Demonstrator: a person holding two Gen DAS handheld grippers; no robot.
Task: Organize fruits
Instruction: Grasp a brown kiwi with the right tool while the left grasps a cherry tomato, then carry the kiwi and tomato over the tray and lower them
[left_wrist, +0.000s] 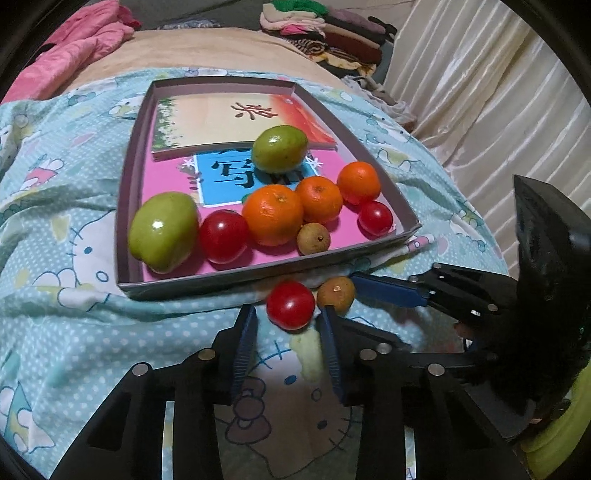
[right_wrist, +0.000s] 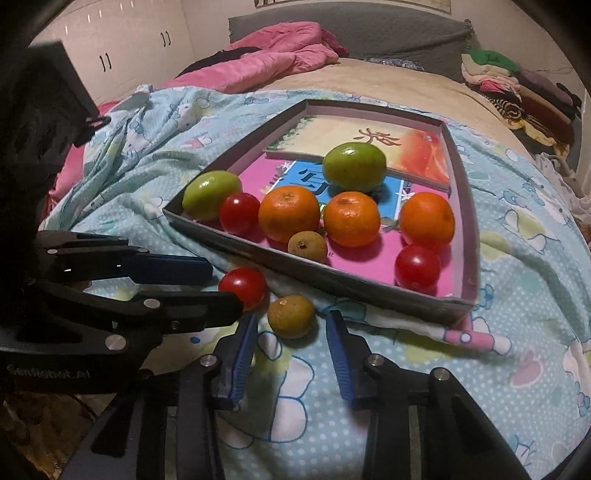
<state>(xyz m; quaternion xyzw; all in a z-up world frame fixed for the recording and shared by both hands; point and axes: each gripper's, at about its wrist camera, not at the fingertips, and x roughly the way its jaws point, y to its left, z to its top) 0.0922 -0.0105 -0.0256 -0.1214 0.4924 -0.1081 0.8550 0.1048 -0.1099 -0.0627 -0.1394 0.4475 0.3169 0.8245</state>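
My left claw (left_wrist: 288, 325) sits loose around the tomato (left_wrist: 290, 304), my right claw (right_wrist: 291, 325) loose around the longan (right_wrist: 290, 316); squeezing badly, both could roll off the bed.

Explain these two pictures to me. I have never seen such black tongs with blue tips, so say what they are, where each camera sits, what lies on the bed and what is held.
A person holds one tool in each hand. Each carries a camera looking along its two blue fingers, so each picture is one tool's own view.

The left hand-held gripper straddles a loose red tomato. The right hand-held gripper straddles a small brown fruit. Neither is gripped; the fingers stand apart from the fruit.

Both fruits lie on the blue cartoon blanket, just outside a shallow box holding two green fruits, three oranges, two tomatoes and one brown fruit.
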